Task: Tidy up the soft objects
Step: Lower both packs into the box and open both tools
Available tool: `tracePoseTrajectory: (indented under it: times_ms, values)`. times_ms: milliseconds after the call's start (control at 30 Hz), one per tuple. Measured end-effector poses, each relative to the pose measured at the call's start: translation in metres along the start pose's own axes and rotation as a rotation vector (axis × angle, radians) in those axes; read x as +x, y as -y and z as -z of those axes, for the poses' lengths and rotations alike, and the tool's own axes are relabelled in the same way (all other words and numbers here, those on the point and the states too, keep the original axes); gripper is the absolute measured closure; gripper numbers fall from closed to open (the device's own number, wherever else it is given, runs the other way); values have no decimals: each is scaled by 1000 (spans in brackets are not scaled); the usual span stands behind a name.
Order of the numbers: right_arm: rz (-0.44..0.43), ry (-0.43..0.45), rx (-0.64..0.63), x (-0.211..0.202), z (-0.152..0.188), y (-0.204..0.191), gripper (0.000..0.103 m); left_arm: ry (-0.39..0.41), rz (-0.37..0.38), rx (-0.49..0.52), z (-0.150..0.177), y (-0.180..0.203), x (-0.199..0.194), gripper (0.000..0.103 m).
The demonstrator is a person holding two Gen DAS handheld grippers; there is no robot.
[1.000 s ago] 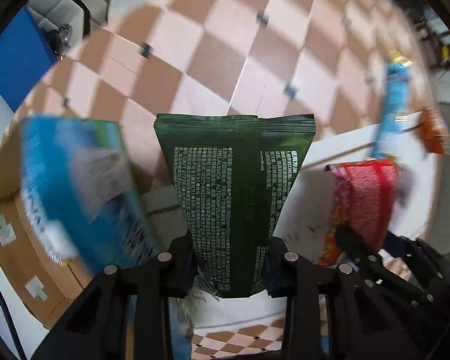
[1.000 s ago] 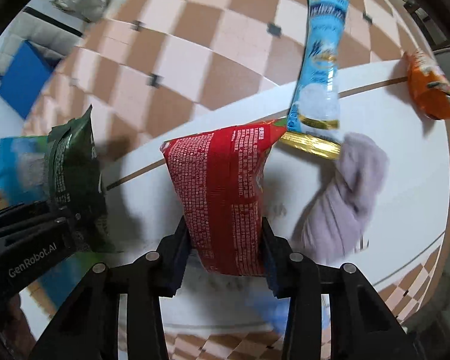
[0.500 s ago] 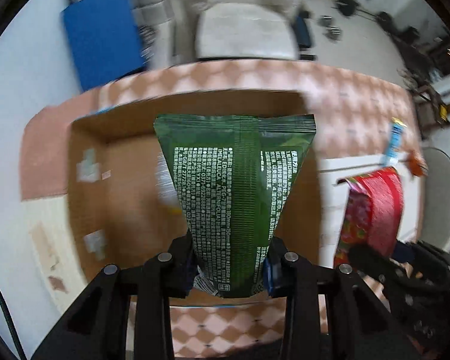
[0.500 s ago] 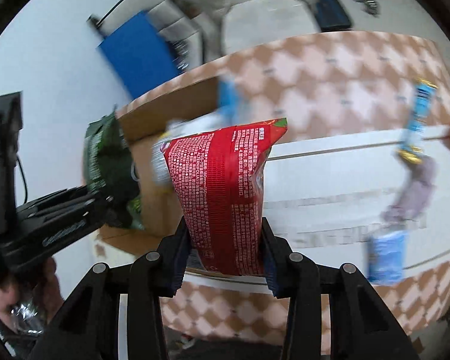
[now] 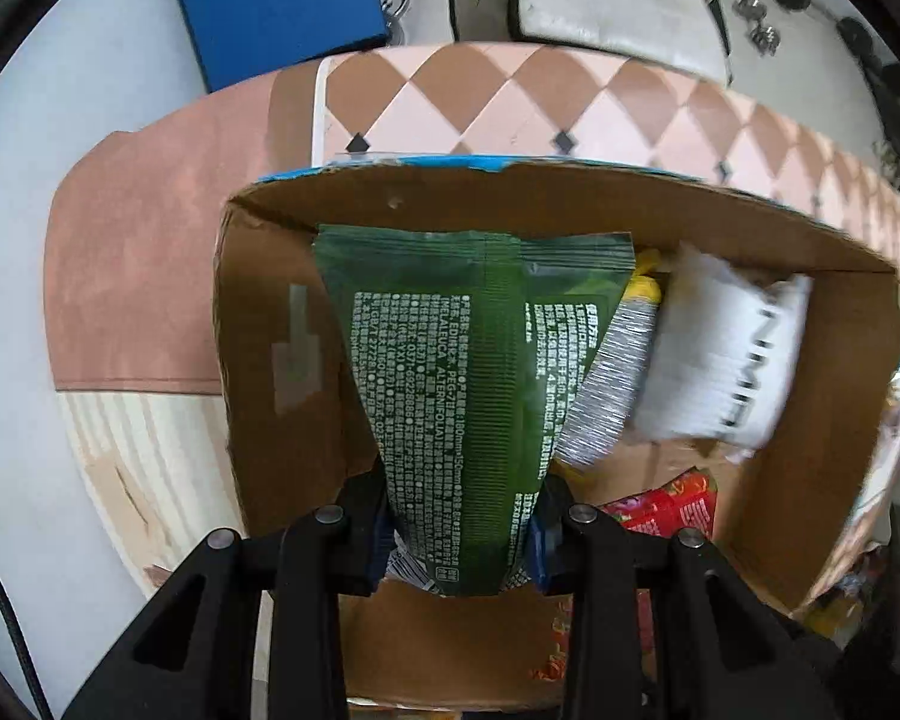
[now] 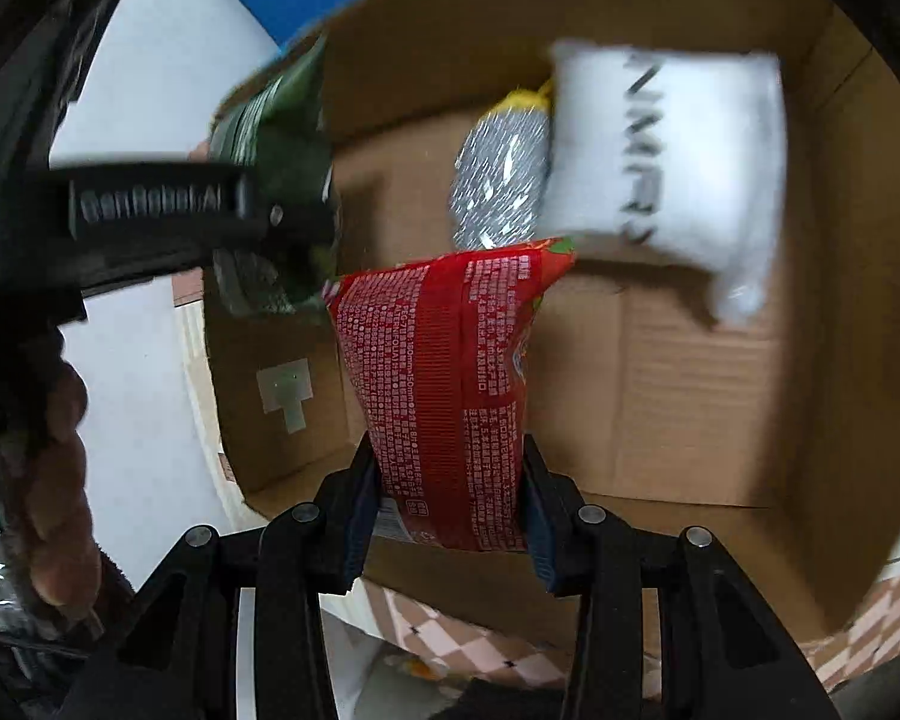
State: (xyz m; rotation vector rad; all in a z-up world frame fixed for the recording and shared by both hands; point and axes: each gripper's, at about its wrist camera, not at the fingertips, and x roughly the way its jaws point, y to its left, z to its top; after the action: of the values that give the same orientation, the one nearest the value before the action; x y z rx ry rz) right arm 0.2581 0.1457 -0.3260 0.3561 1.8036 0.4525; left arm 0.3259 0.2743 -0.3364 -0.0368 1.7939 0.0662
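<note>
Above the open cardboard box (image 5: 258,360), in the left wrist view, the left gripper (image 5: 462,534) pinches one green packet (image 5: 468,372) by its lower end; the packet hangs over the box's left part, near the left wall. Inside the box lie one white soft pack (image 5: 720,354) toward the far right corner, one silver-and-yellow pouch (image 5: 612,384) just beside it, and a piece of the red packet (image 5: 666,504) low at the near side.

In the right wrist view, the right gripper (image 6: 450,510) is pressed on one red packet (image 6: 444,384), held over the middle of the cardboard box (image 6: 690,396). The white soft pack (image 6: 666,150) and the silver-and-yellow pouch (image 6: 498,180) lie by the far wall, touching each other. The left gripper (image 6: 276,222) with its green packet (image 6: 276,120) is at the box's left edge.

I judge the task partly done: two things lie in the box, and two packets are over it but not yet released. Whether more items wait outside, these views do not show clearly.
</note>
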Motion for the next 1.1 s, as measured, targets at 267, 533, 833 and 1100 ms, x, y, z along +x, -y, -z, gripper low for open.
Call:
tracePoseTrajectory:
  times_ms: [267, 533, 833, 1100]
  values:
    - [-23, -50, 56, 40, -9, 5, 58, -54, -13, 4, -13, -6, 23, 72]
    - [5, -72, 51, 61, -7, 0, 58, -86, 5, -8, -19, -2, 25, 72]
    - [-3, -111, 19, 81, -4, -10, 58, -107, 14, 11, -20, -4, 33, 70]
    - [-30, -103, 16, 83, -10, -7, 39, -111, 87, -12, -23, -13, 16, 62]
